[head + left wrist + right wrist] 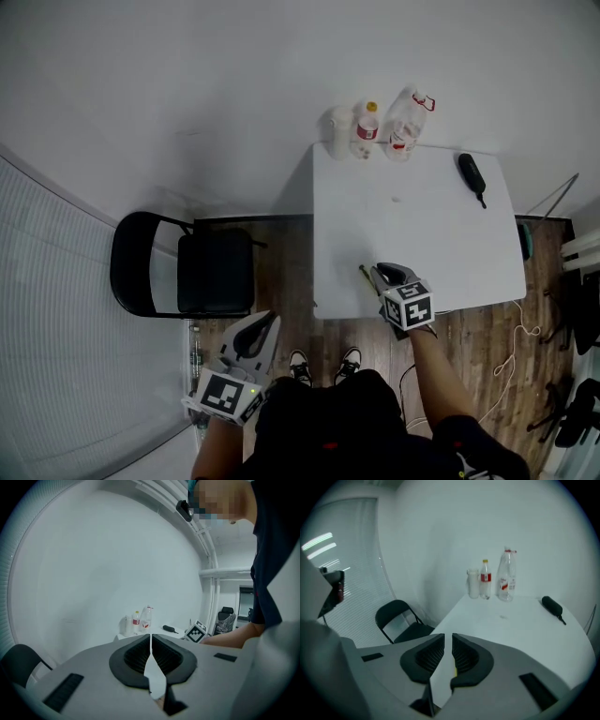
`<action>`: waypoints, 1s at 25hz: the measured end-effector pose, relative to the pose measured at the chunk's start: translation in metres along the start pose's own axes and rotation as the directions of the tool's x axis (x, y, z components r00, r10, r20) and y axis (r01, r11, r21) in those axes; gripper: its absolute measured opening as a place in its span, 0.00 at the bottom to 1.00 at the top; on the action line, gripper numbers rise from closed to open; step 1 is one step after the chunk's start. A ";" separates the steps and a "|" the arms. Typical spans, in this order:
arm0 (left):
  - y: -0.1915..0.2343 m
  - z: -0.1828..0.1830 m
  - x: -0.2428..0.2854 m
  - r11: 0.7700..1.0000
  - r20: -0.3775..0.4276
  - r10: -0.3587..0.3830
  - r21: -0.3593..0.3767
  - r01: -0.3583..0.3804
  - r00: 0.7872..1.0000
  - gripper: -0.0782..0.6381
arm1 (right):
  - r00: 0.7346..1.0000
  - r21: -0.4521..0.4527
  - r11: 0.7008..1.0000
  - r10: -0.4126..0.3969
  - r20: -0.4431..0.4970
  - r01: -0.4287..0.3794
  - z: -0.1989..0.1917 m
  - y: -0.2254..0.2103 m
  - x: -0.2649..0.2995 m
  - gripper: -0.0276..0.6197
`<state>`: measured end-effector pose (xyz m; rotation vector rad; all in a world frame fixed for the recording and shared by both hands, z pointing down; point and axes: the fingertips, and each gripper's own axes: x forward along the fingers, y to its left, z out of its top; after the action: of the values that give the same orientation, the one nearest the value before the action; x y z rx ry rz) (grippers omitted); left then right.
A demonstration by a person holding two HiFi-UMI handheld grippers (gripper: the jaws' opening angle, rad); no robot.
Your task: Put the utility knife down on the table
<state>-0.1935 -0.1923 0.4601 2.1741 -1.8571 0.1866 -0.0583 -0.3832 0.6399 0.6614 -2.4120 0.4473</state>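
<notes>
Head view is showing us the right tongs (388, 277) hovering over the counter's (450, 234) near edge, lower middle of the frame. They are pinching nearly together on what we are taking for the knife (365, 274), a thin dark-and-yellow sliver whose long axis is pointing toward the upper left, just above the bare surface. Right gripper view is showing only a yellow strip of it low between the jaws. The left tongs (255, 333) are hanging at lower left, off the counter, pressed together on nothing.
</notes>
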 end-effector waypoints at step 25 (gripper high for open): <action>-0.069 0.061 0.017 0.945 0.128 -0.305 0.165 0.283 0.944 0.15 | 0.779 -0.049 0.957 -0.201 0.595 0.284 0.104 0.073 -0.274 0.09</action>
<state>-0.1279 -0.2169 0.3984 2.6008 -1.6051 0.0982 0.0464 -0.2743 0.3781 1.1724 -2.8302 -0.0550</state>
